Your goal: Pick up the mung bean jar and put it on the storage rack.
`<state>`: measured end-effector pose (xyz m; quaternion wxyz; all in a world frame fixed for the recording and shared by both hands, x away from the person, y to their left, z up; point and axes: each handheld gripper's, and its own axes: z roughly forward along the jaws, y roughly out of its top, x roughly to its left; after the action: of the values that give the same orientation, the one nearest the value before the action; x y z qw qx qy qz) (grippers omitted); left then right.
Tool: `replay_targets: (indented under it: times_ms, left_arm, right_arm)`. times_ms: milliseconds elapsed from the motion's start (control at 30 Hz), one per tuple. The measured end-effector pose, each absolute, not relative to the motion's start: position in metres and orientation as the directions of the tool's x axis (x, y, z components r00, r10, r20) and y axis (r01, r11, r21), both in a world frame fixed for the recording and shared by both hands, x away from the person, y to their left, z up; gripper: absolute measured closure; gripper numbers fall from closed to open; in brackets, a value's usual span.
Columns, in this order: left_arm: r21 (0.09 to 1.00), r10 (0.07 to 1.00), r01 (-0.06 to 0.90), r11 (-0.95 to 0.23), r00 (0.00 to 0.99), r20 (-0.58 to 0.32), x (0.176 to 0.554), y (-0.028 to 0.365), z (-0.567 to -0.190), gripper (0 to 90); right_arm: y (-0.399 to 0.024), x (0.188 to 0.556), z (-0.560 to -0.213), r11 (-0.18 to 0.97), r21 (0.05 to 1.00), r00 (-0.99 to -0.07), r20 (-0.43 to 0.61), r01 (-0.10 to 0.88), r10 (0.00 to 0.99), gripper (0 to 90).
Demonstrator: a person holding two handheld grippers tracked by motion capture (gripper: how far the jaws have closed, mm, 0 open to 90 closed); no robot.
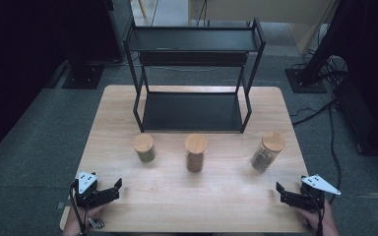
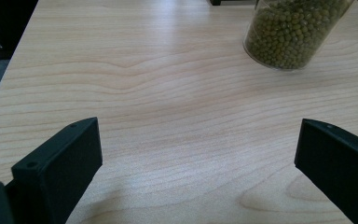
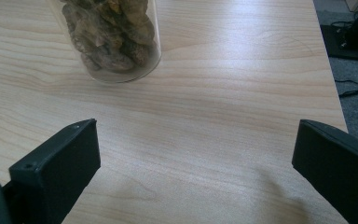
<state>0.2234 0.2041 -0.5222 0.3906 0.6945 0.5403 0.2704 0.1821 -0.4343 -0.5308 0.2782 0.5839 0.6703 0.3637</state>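
Three glass jars with wooden lids stand in a row on the wooden table (image 1: 128,113): a short jar of green beans (image 1: 144,148) at the left, a tall jar of brown grains (image 1: 196,153) in the middle, and a jar of dried brown pieces (image 1: 267,151) at the right. My left gripper (image 1: 112,189) rests open near the front left corner; the green bean jar (image 2: 292,33) lies ahead of its jaws. My right gripper (image 1: 281,192) stands open near the front right corner, with the jar of brown pieces (image 3: 112,39) ahead and to the left. Nothing sits between either pair of jaws.
A black two-tier metal shelf (image 1: 193,78) stands at the back of the table behind the jars. Grey carpet surrounds the table, with cables and stand bases (image 1: 305,81) at the right. The table's right edge (image 3: 328,65) lies close to my right gripper.
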Motion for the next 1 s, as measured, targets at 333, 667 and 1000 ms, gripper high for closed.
replay_targets:
  times_ms: [333, 667, 1000]
  left_arm:
    - [0.834, 0.962, 0.542, -0.109, 0.269, -0.048, 0.2238, 0.2043, -0.5223, 0.9]
    - [0.831, 0.961, 0.544, -0.111, 0.272, -0.05, 0.2242, 0.2043, -0.5223, 1.0]
    - [0.838, 0.962, 0.53, -0.129, 0.272, -0.024, 0.2234, 0.2023, -0.5218, 2.5]
  right_arm:
    - [-0.4338, 0.1824, -0.5309, 0.058, 0.81, -0.166, 0.049, 0.584, 0.985, 0.5]
    - [-0.4335, 0.1821, -0.5308, 0.063, 0.811, -0.171, 0.047, 0.582, 0.984, 0.5]
    - [-0.4329, 0.1822, -0.5308, 0.068, 0.81, -0.173, 0.042, 0.582, 0.984, 0.5]
